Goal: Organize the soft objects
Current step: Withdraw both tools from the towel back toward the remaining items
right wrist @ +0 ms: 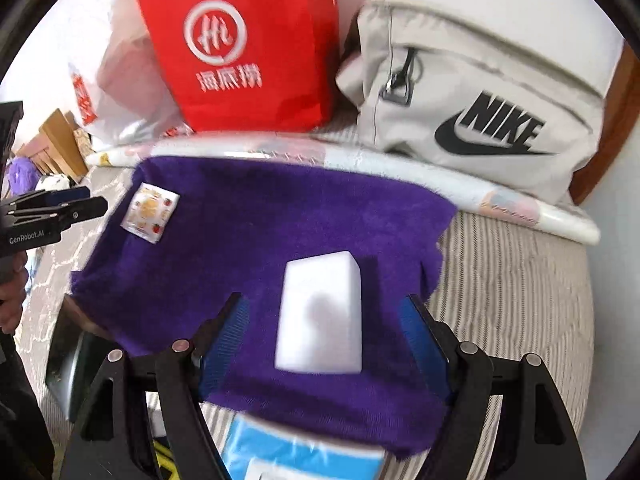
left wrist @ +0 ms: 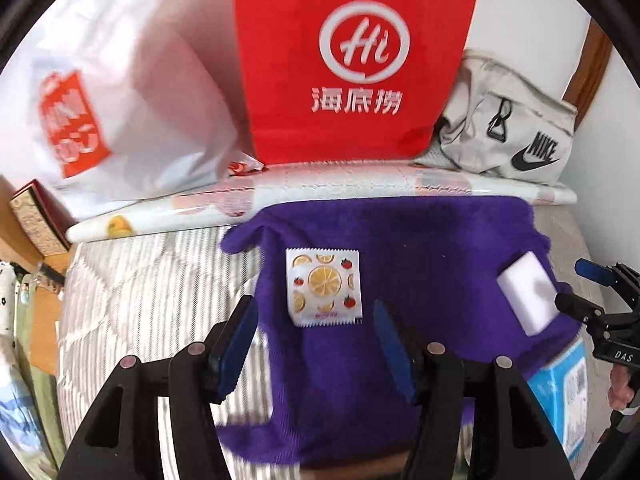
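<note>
Both grippers hang wide open with nothing between their blue pads. Our right gripper straddles a white sponge without touching it; our left gripper hovers just short of a fruit-printed packet, which lies flat ahead of its fingertips.

Sponge and packet both rest on a purple towel, well apart from each other, the packet toward its left edge and the sponge toward its right. A blue box pokes out from under the towel's near edge.

We judge the task barely begun: nothing is held, the towel lies spread and unfolded, and we cannot tell where the soft things are meant to go. Picking up the sponge looks like the step in hand.

Under the towel is a striped quilt, seemingly a bed. Behind it lies a long white roll, then a red paper bag, a white plastic bag and a beige pouch against the pale wall.
</note>
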`<state>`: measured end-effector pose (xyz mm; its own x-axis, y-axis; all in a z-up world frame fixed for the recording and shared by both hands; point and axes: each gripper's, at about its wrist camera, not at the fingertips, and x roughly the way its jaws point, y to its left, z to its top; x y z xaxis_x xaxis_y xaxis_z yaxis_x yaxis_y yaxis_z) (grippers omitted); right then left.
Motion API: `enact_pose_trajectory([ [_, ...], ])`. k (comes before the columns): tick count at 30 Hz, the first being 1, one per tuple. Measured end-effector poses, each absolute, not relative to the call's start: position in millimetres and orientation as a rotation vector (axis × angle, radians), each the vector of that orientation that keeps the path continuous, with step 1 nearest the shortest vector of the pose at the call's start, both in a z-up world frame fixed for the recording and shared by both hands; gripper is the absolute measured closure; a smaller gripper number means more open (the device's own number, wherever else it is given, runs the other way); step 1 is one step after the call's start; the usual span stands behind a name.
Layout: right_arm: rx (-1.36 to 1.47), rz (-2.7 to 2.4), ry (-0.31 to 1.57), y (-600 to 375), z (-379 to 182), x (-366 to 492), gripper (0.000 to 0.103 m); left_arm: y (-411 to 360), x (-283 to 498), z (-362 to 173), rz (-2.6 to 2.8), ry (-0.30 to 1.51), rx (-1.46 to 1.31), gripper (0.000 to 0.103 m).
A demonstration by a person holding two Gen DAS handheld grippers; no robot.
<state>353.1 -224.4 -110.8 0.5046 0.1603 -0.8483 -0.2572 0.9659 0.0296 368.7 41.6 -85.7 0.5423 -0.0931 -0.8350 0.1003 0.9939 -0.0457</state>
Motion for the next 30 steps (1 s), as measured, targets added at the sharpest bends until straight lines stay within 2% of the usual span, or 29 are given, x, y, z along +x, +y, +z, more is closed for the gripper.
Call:
enact_pose_trajectory([
  [8, -0.073, 0.274, 0.913, -229.8, -69.1, 289.1, 0.025, 52.4, 297.8, -63.2, -0.111, 0.922, -0.034, 0.045],
  [14, -0.15, 0.252, 0.816, -232.8, -50.5, 226.3, 0.025, 50.2, 237.9, -49.9, -0.131, 0.873, -0.069, 0.045],
  [21, -0.039, 0.262, 0.858, -243.1, -59.4, 171.6, 0.025, 27.5, 182.3, -52.3, -0.15, 0.881, 0.024, 0.045],
  [30, -0.006, 0.318, 0.882, -225.1, -87.3, 109.7, 0.025, 22.5, 137.6, -69.3, -0.197, 0.908, -0.053, 0.045],
])
